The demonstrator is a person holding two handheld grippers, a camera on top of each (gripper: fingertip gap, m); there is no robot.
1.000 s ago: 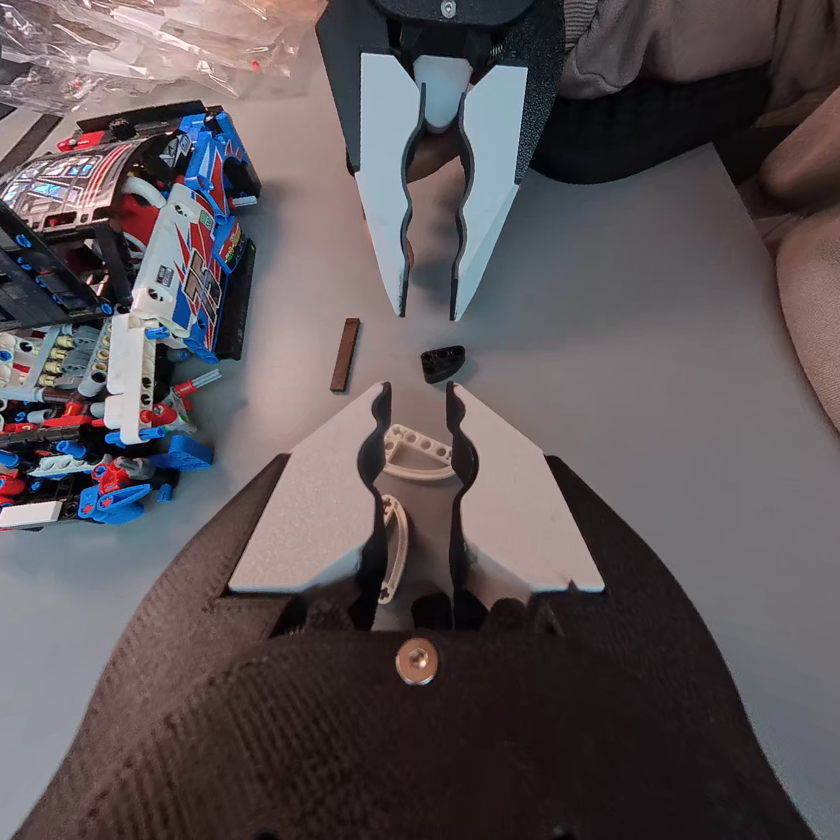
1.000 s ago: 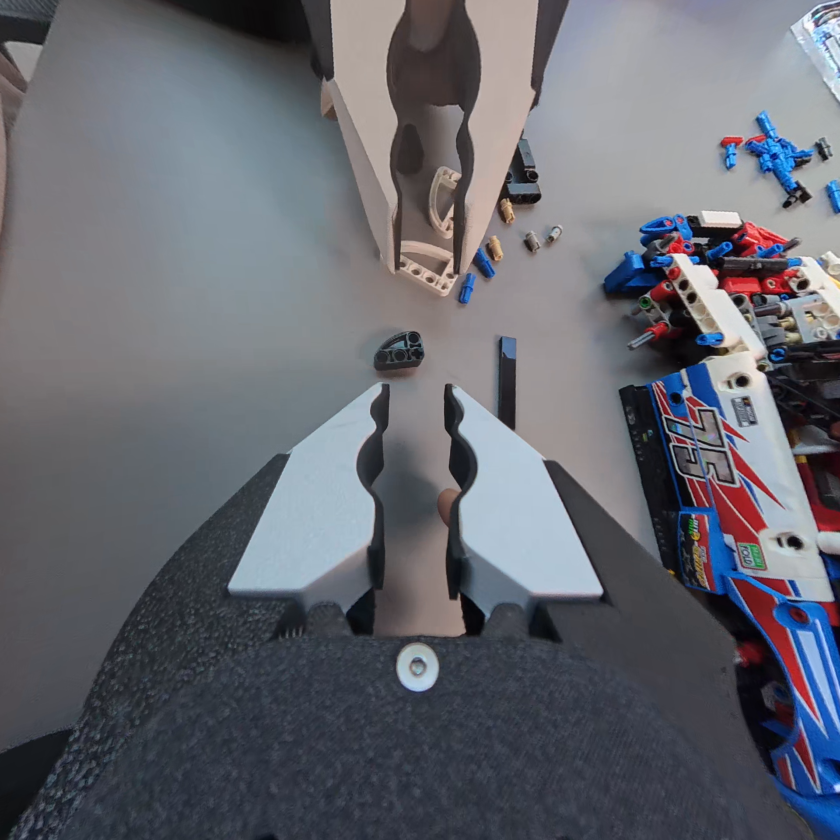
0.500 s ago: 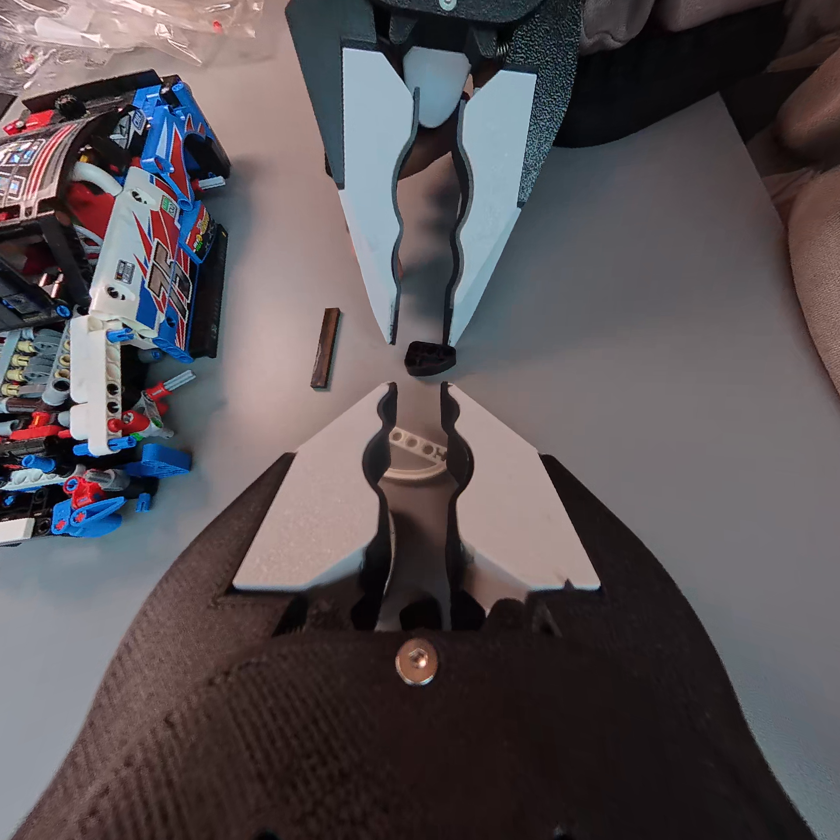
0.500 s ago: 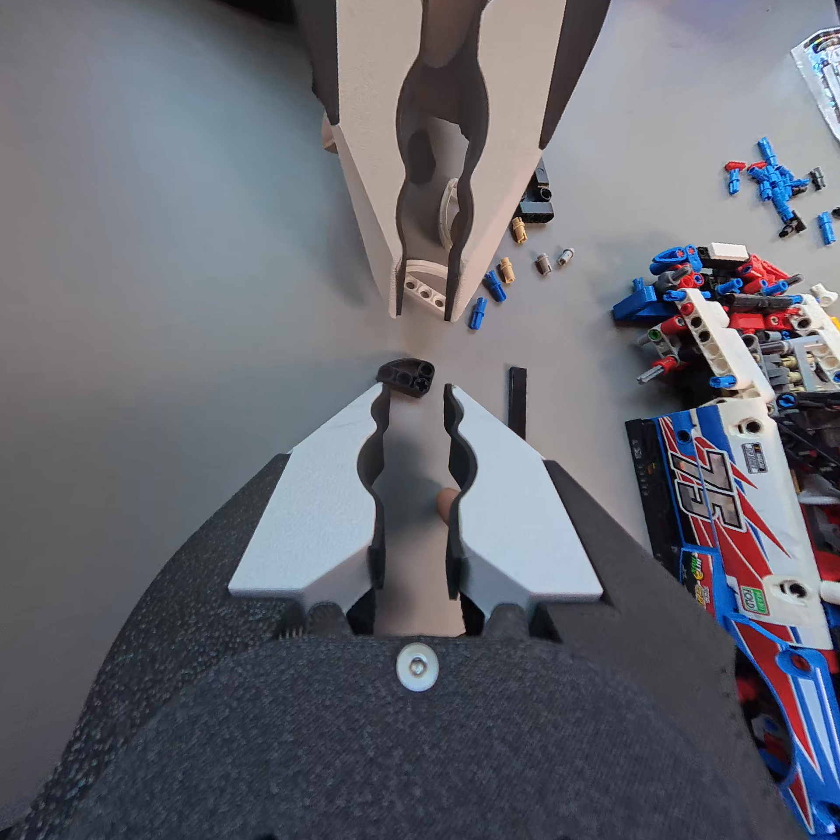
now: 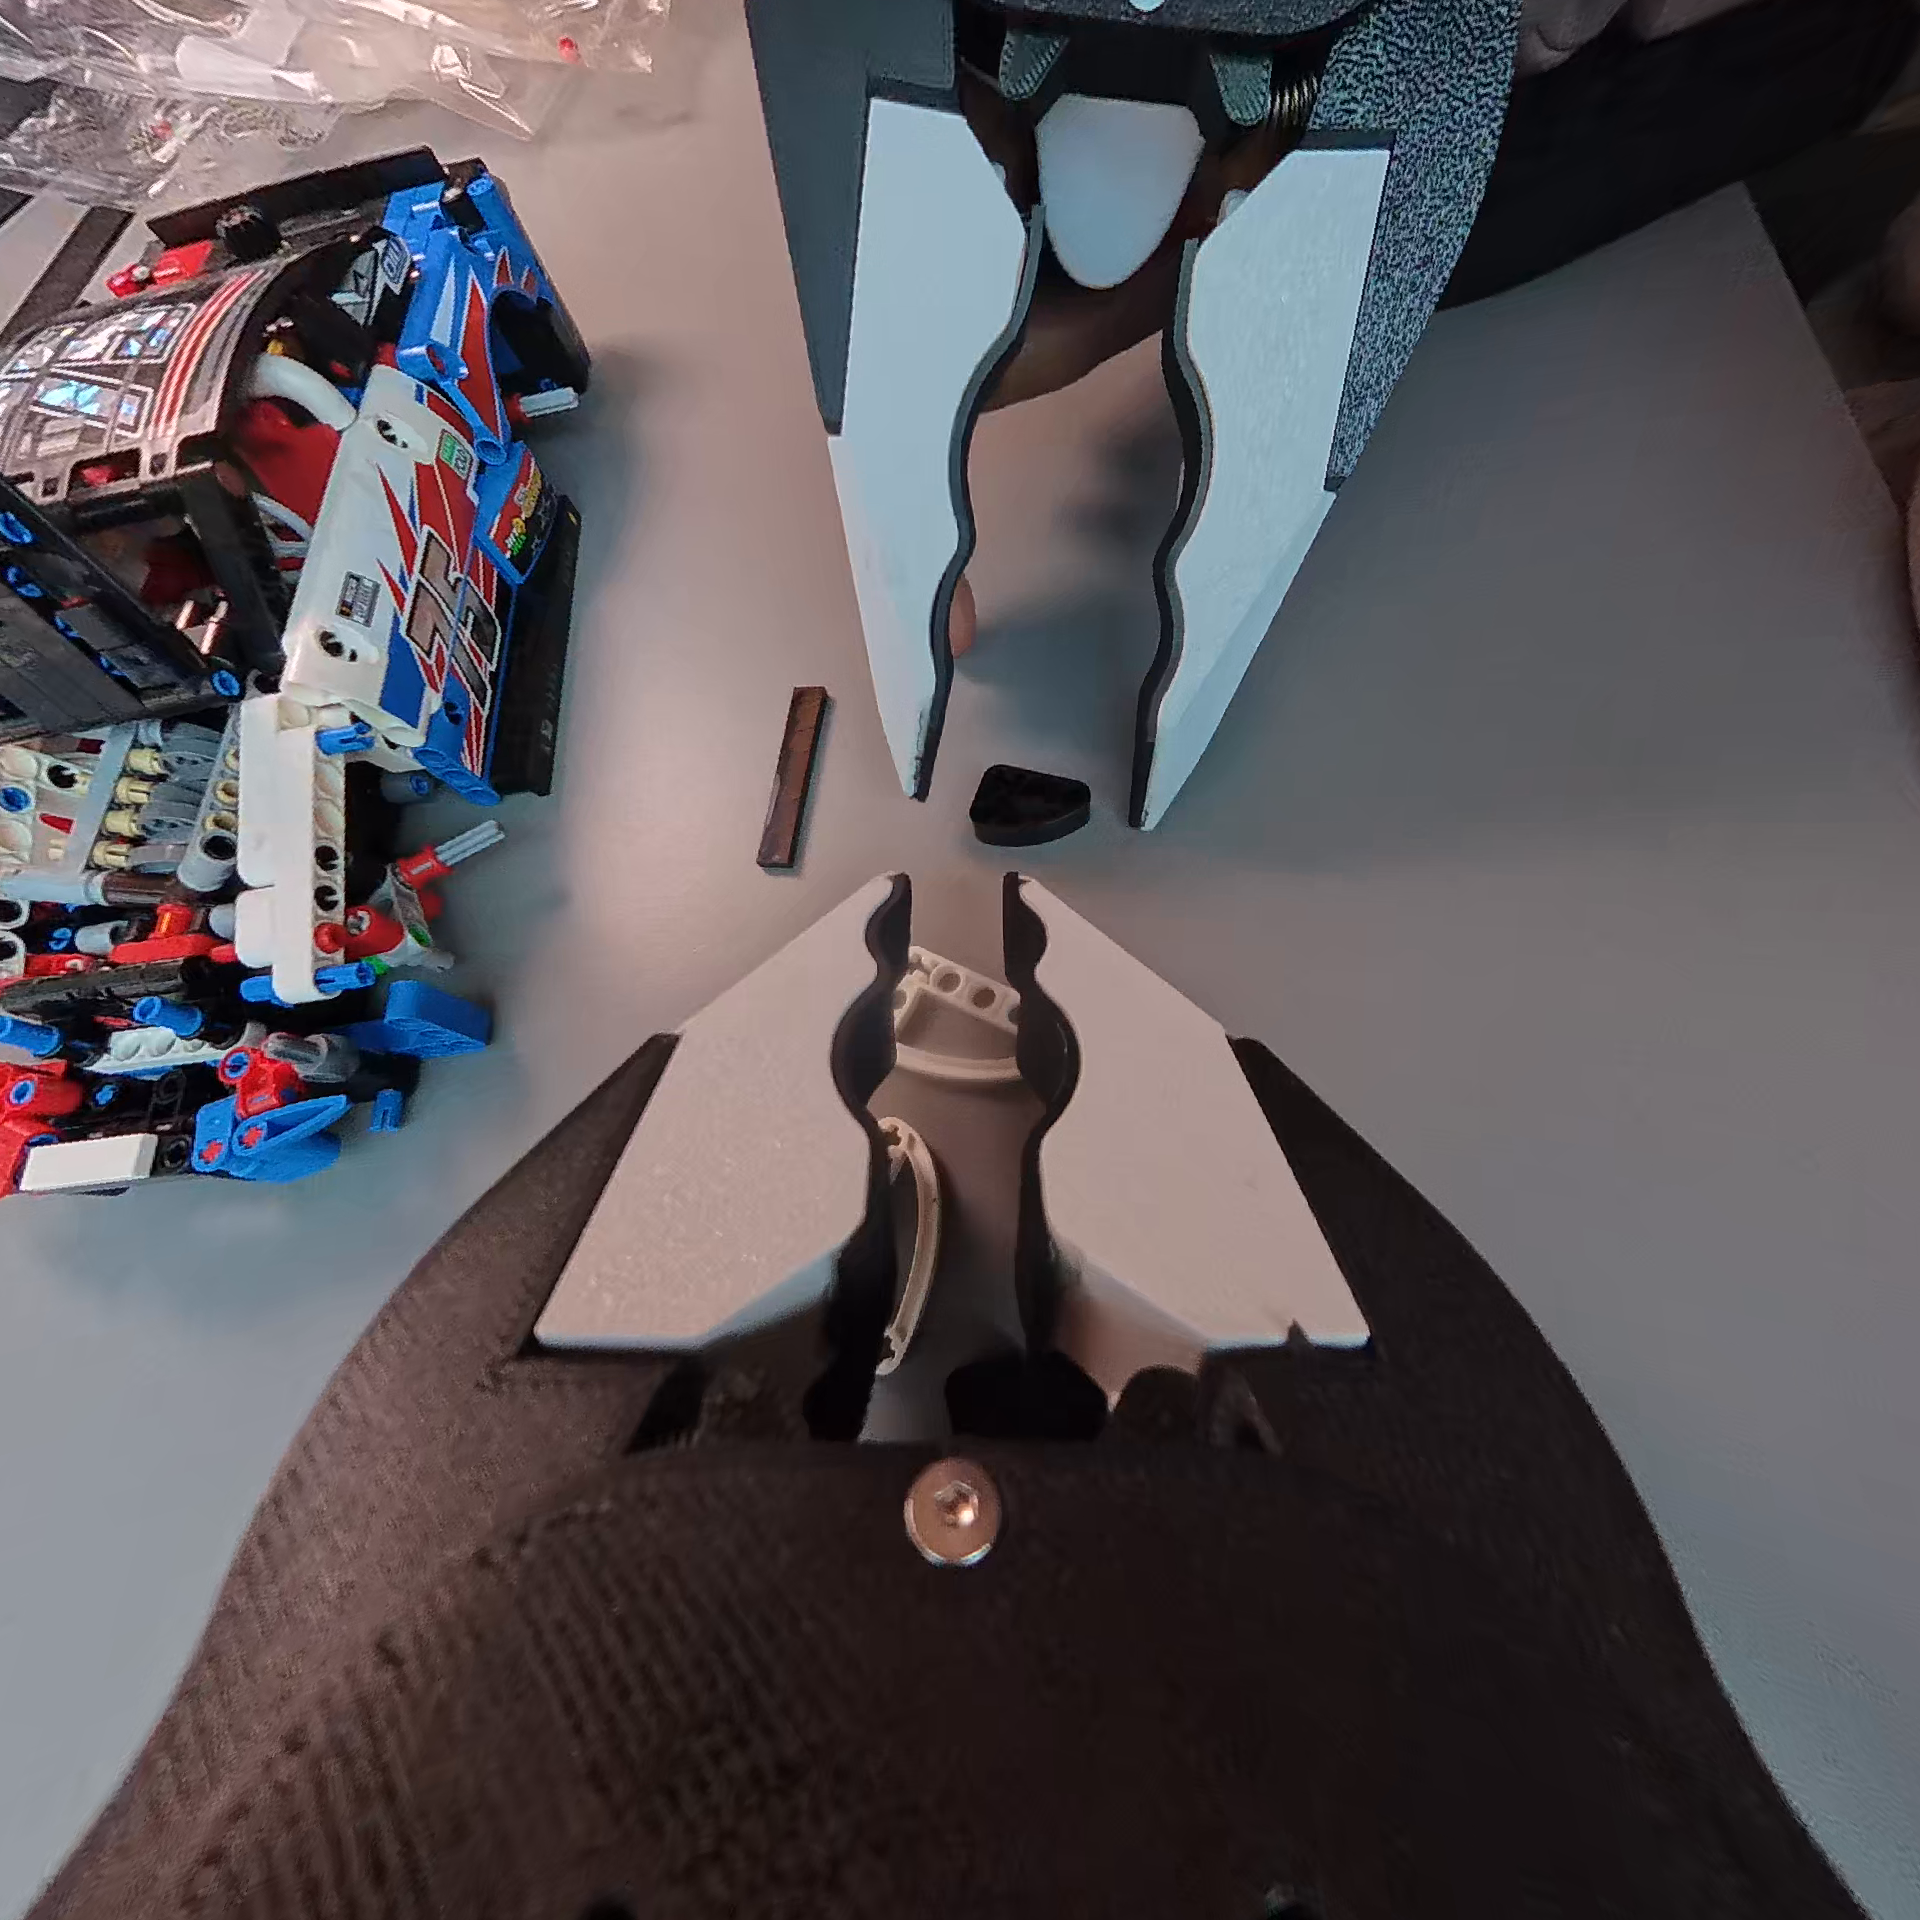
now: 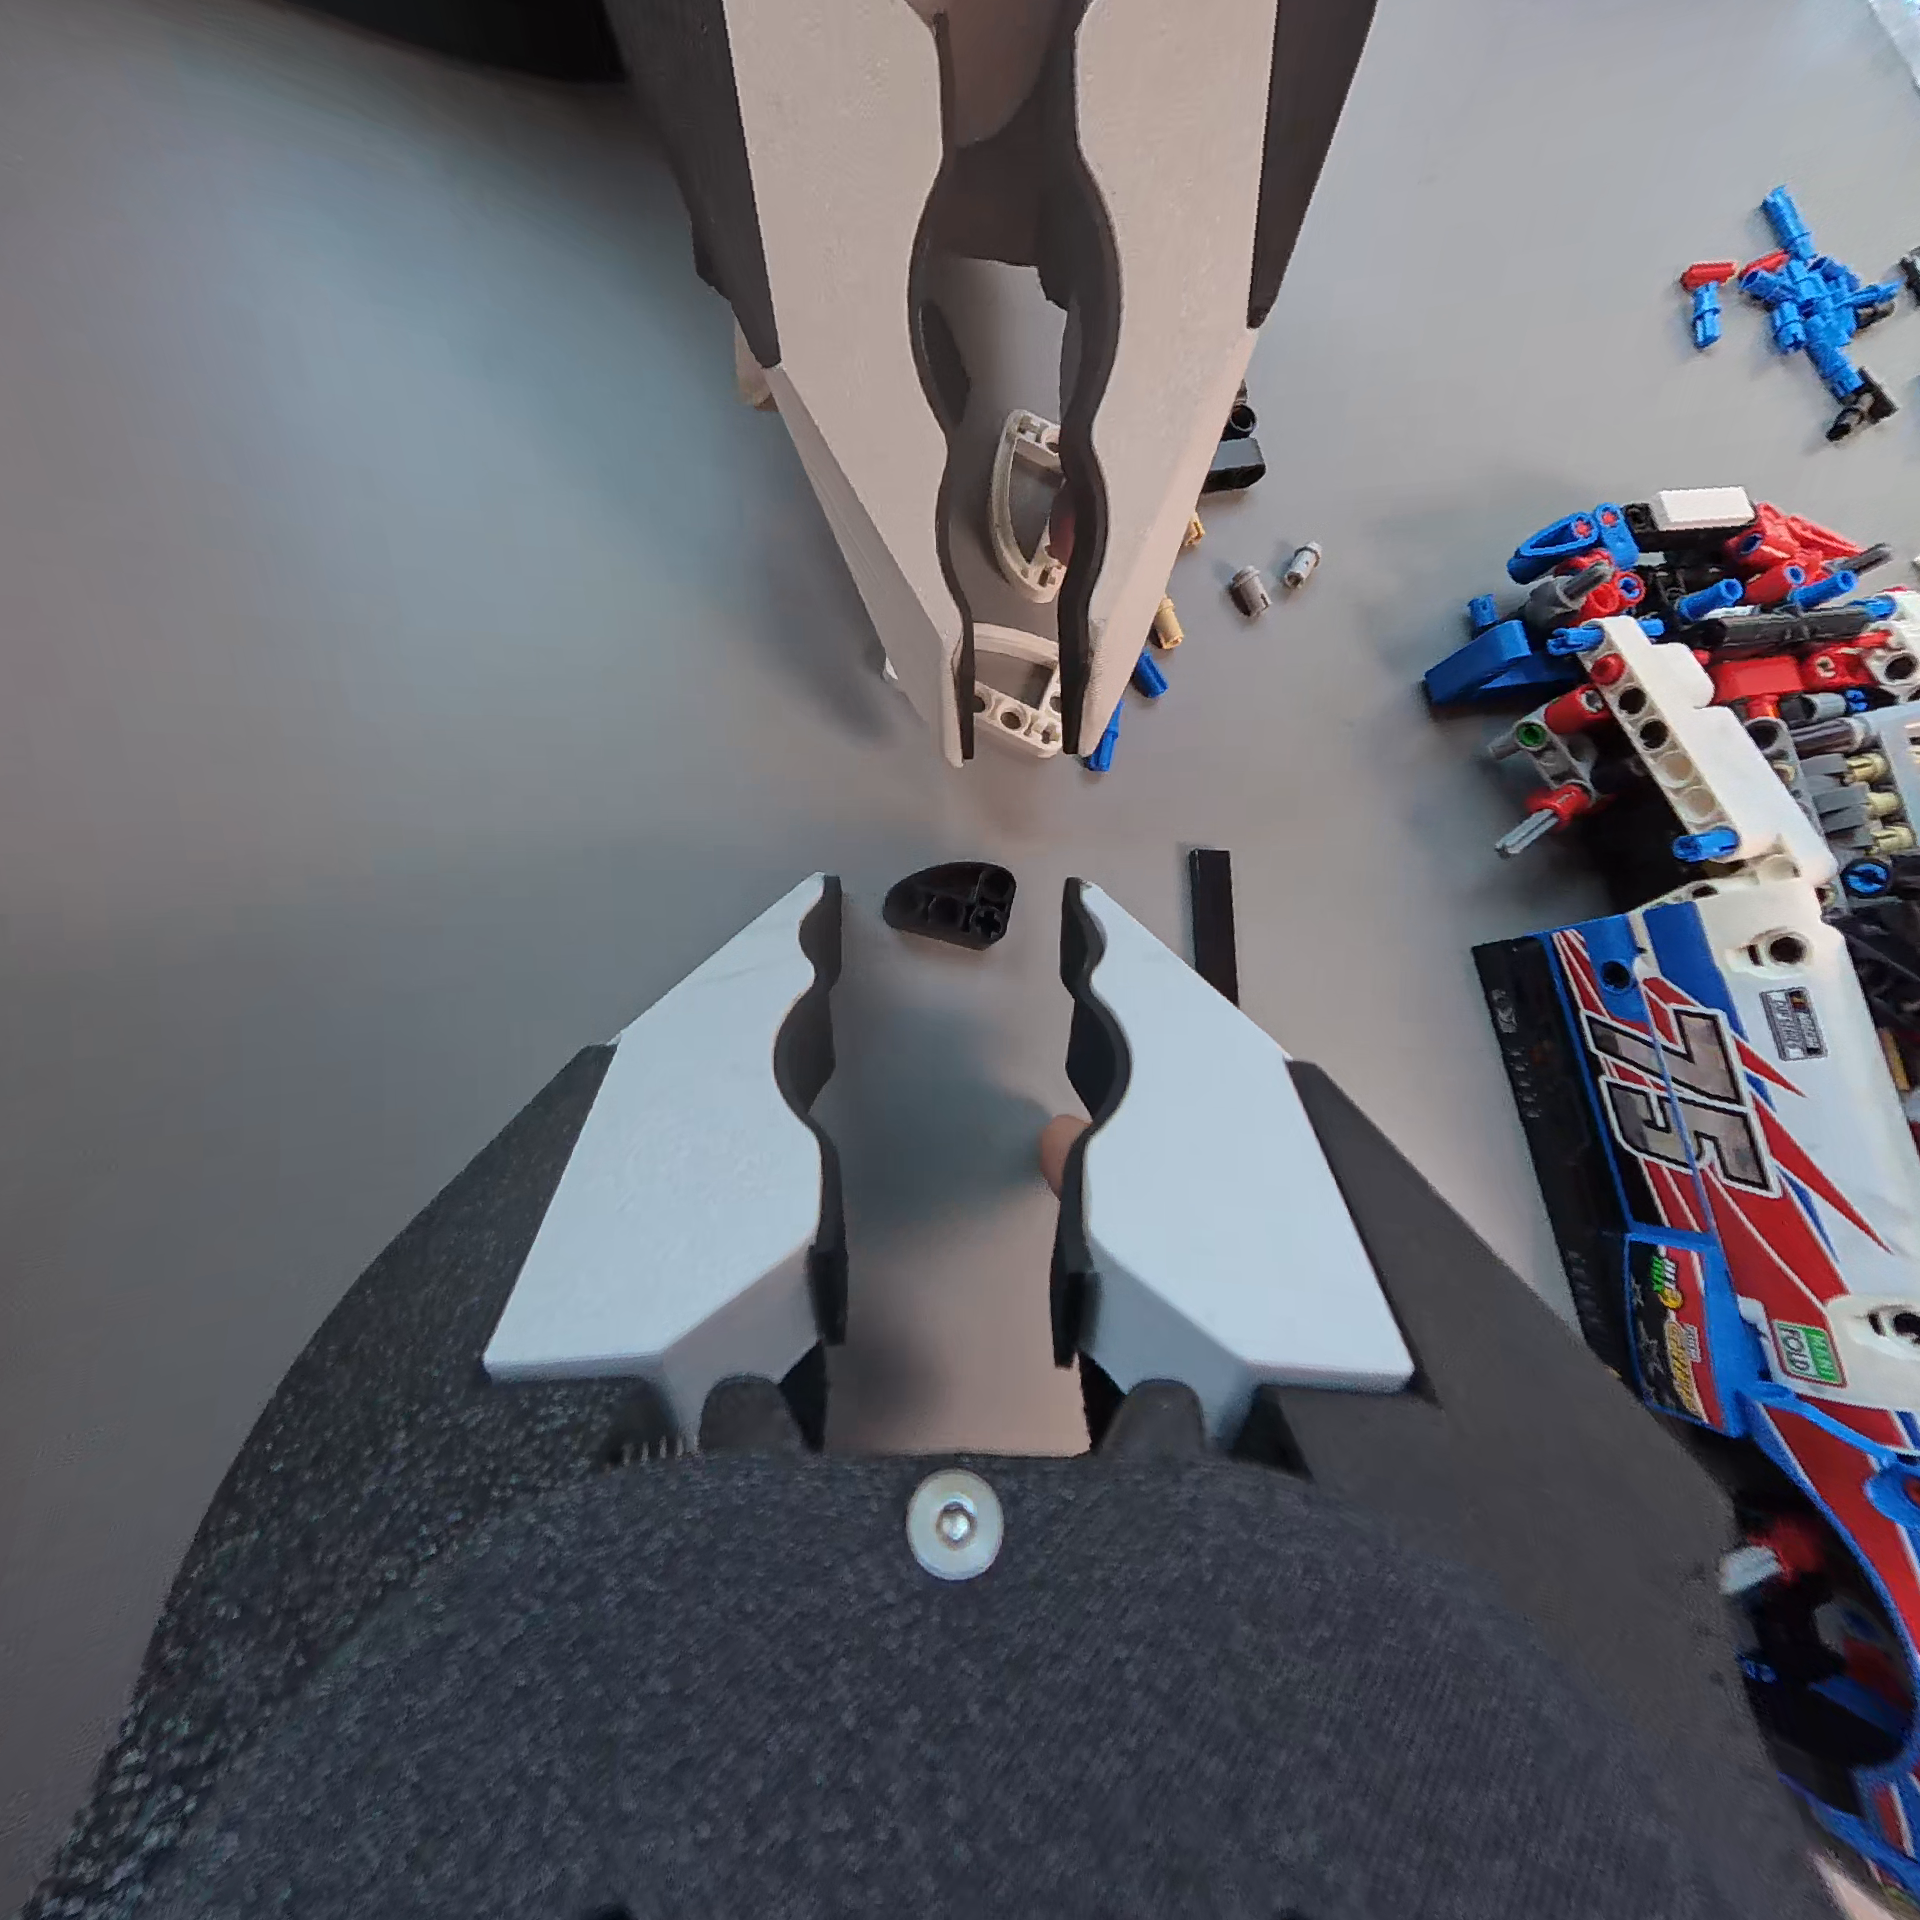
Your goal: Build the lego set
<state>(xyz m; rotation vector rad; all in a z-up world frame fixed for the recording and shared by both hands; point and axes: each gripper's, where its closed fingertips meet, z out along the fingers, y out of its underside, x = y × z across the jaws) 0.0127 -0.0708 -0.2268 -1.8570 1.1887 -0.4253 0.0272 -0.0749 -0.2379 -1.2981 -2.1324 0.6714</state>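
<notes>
A small black rounded lego piece [image 6: 951,906] lies on the grey table. My right gripper [image 6: 951,885] is open, with one fingertip on each side of the piece, apart from it; it also shows in the left wrist view [image 5: 1029,812] around the black piece [image 5: 1034,805]. My left gripper [image 5: 956,883] faces it a short way off, jaws close together. A white curved piece [image 5: 951,997] shows in their narrow gap at the tips, and a second white curved piece [image 5: 909,1247] lies farther back. I cannot tell whether the left gripper grips the first one.
The partly built blue, white and red race car [image 5: 416,582] stands to one side. A thin black strip [image 5: 793,774] lies between it and the grippers. Loose pins [image 6: 1273,582], blue connectors [image 6: 1808,301] and a black brick [image 6: 1236,457] lie nearby. Plastic bags [image 5: 260,73] lie at the back. Only a small space, under 4 cm, lies between the two pairs of fingers.
My right gripper has moved up to the black piece and opened wider, so its tips now stand on both sides of it. My left gripper's jaws have narrowed slightly.
</notes>
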